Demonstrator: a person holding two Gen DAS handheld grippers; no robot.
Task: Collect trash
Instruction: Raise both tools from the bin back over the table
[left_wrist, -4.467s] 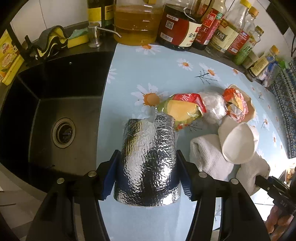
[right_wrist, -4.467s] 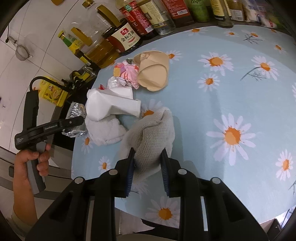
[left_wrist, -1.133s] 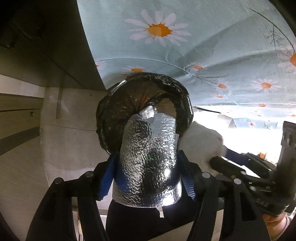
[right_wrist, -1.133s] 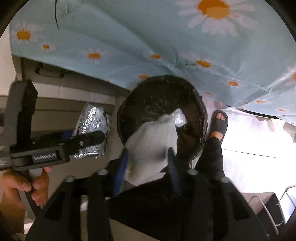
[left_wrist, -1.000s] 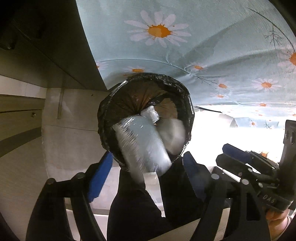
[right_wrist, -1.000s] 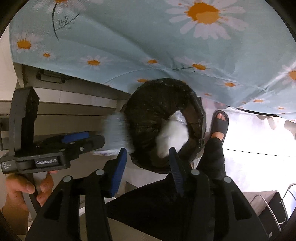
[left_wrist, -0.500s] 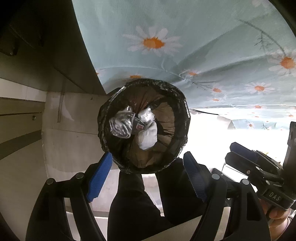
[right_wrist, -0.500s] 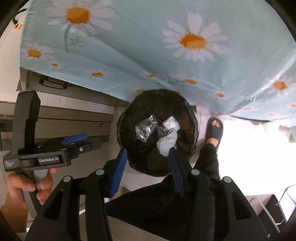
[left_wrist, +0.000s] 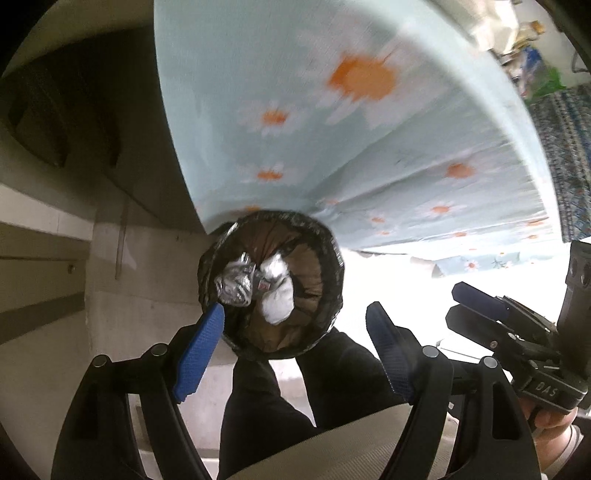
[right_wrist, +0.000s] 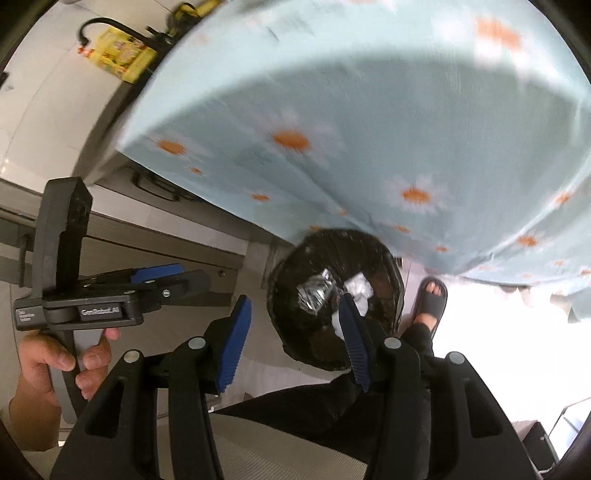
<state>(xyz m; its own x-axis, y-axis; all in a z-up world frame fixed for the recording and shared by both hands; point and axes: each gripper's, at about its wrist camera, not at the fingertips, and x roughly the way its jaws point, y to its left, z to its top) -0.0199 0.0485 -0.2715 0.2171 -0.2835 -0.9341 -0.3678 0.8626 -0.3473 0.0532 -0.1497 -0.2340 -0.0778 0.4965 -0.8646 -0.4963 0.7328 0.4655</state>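
Note:
A round bin with a black liner (left_wrist: 332, 288) stands on the floor below the table edge; it also shows in the right wrist view (right_wrist: 291, 325). Inside lie the crumpled silver foil bag (left_wrist: 234, 284) and a white cloth (left_wrist: 277, 302); the foil bag (right_wrist: 314, 290) and the cloth (right_wrist: 358, 286) show in the right view too. My left gripper (left_wrist: 295, 350) is open and empty above the bin. My right gripper (right_wrist: 291, 345) is open and empty above the bin. The left gripper shows in the right view (right_wrist: 166, 278), the right gripper in the left view (left_wrist: 476, 299).
The daisy-print tablecloth (left_wrist: 332, 129) hangs over the table edge above the bin. The person's dark-trousered legs (left_wrist: 266, 398) and a sandalled foot (right_wrist: 430, 295) are beside the bin. Cabinet drawers (right_wrist: 166, 236) stand at the left. A yellow package (right_wrist: 122, 55) lies on the counter.
Both grippers opened over the bin and dropped the foil bag and the white cloth into it. Both views now tilt up, showing more tablecloth and the bin smaller.

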